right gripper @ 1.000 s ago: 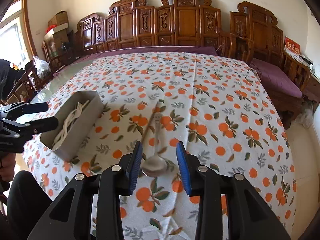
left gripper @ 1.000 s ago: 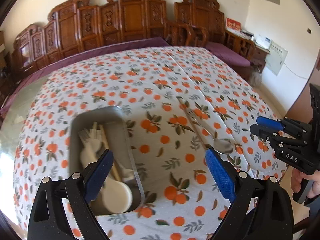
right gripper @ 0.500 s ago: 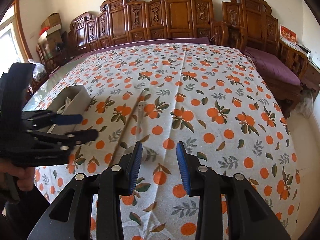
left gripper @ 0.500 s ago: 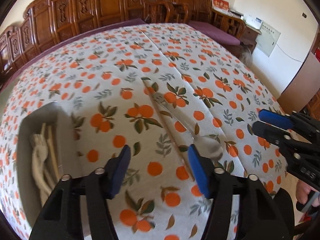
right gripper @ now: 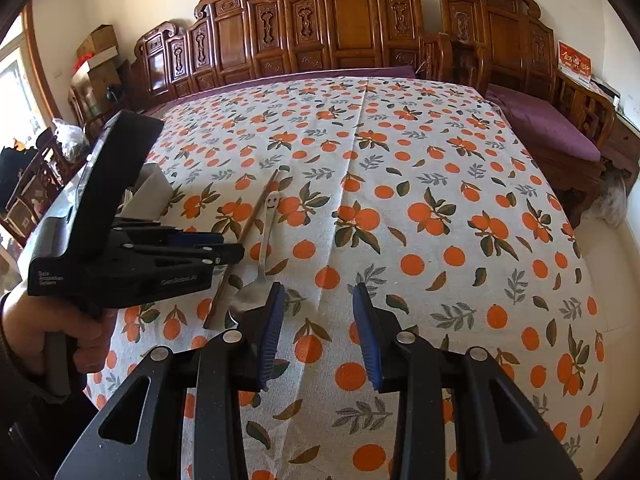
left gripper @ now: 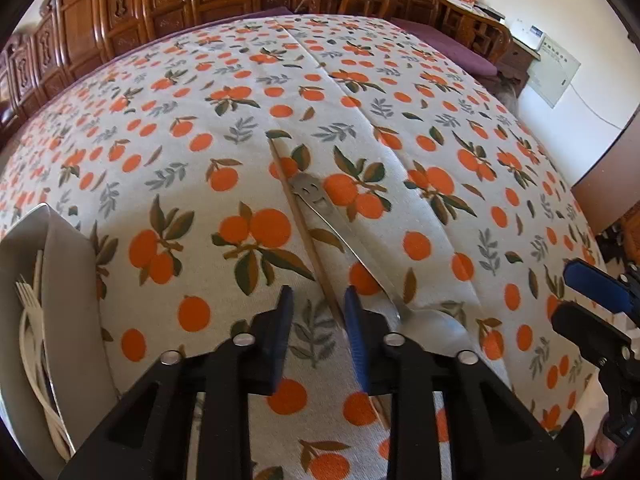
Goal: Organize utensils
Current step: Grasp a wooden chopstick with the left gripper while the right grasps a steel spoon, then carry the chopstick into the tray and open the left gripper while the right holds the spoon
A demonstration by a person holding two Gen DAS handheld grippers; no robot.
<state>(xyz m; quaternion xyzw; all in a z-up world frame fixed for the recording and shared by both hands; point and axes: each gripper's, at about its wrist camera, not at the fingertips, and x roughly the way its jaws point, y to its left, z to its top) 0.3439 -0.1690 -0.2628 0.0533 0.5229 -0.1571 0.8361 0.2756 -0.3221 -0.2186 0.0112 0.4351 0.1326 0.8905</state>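
A wooden chopstick (left gripper: 298, 216) and a metal spoon (left gripper: 340, 224) with a smiley handle lie side by side on the orange-print tablecloth. My left gripper (left gripper: 318, 332) is low over the cloth, its narrowly open jaws astride the chopstick's near part, with the right finger (left gripper: 356, 340) over it. It shows from the side in the right wrist view (right gripper: 224, 246). My right gripper (right gripper: 316, 332) is open and empty, just right of the spoon bowl (right gripper: 244, 300); the chopstick (right gripper: 256, 212) lies left of it. A grey metal tray (left gripper: 68, 300) with white utensils sits at the left.
The table (right gripper: 440, 208) is covered by the orange-print cloth, with a fold line down its middle. Carved wooden benches (right gripper: 344, 32) with purple cushions stand along the far and right sides. The tray (right gripper: 154, 192) is partly hidden behind the left gripper.
My left gripper has moved right from over the tray to the chopstick and narrowed its jaws around it. My right gripper has shifted right, off the spoon bowl.
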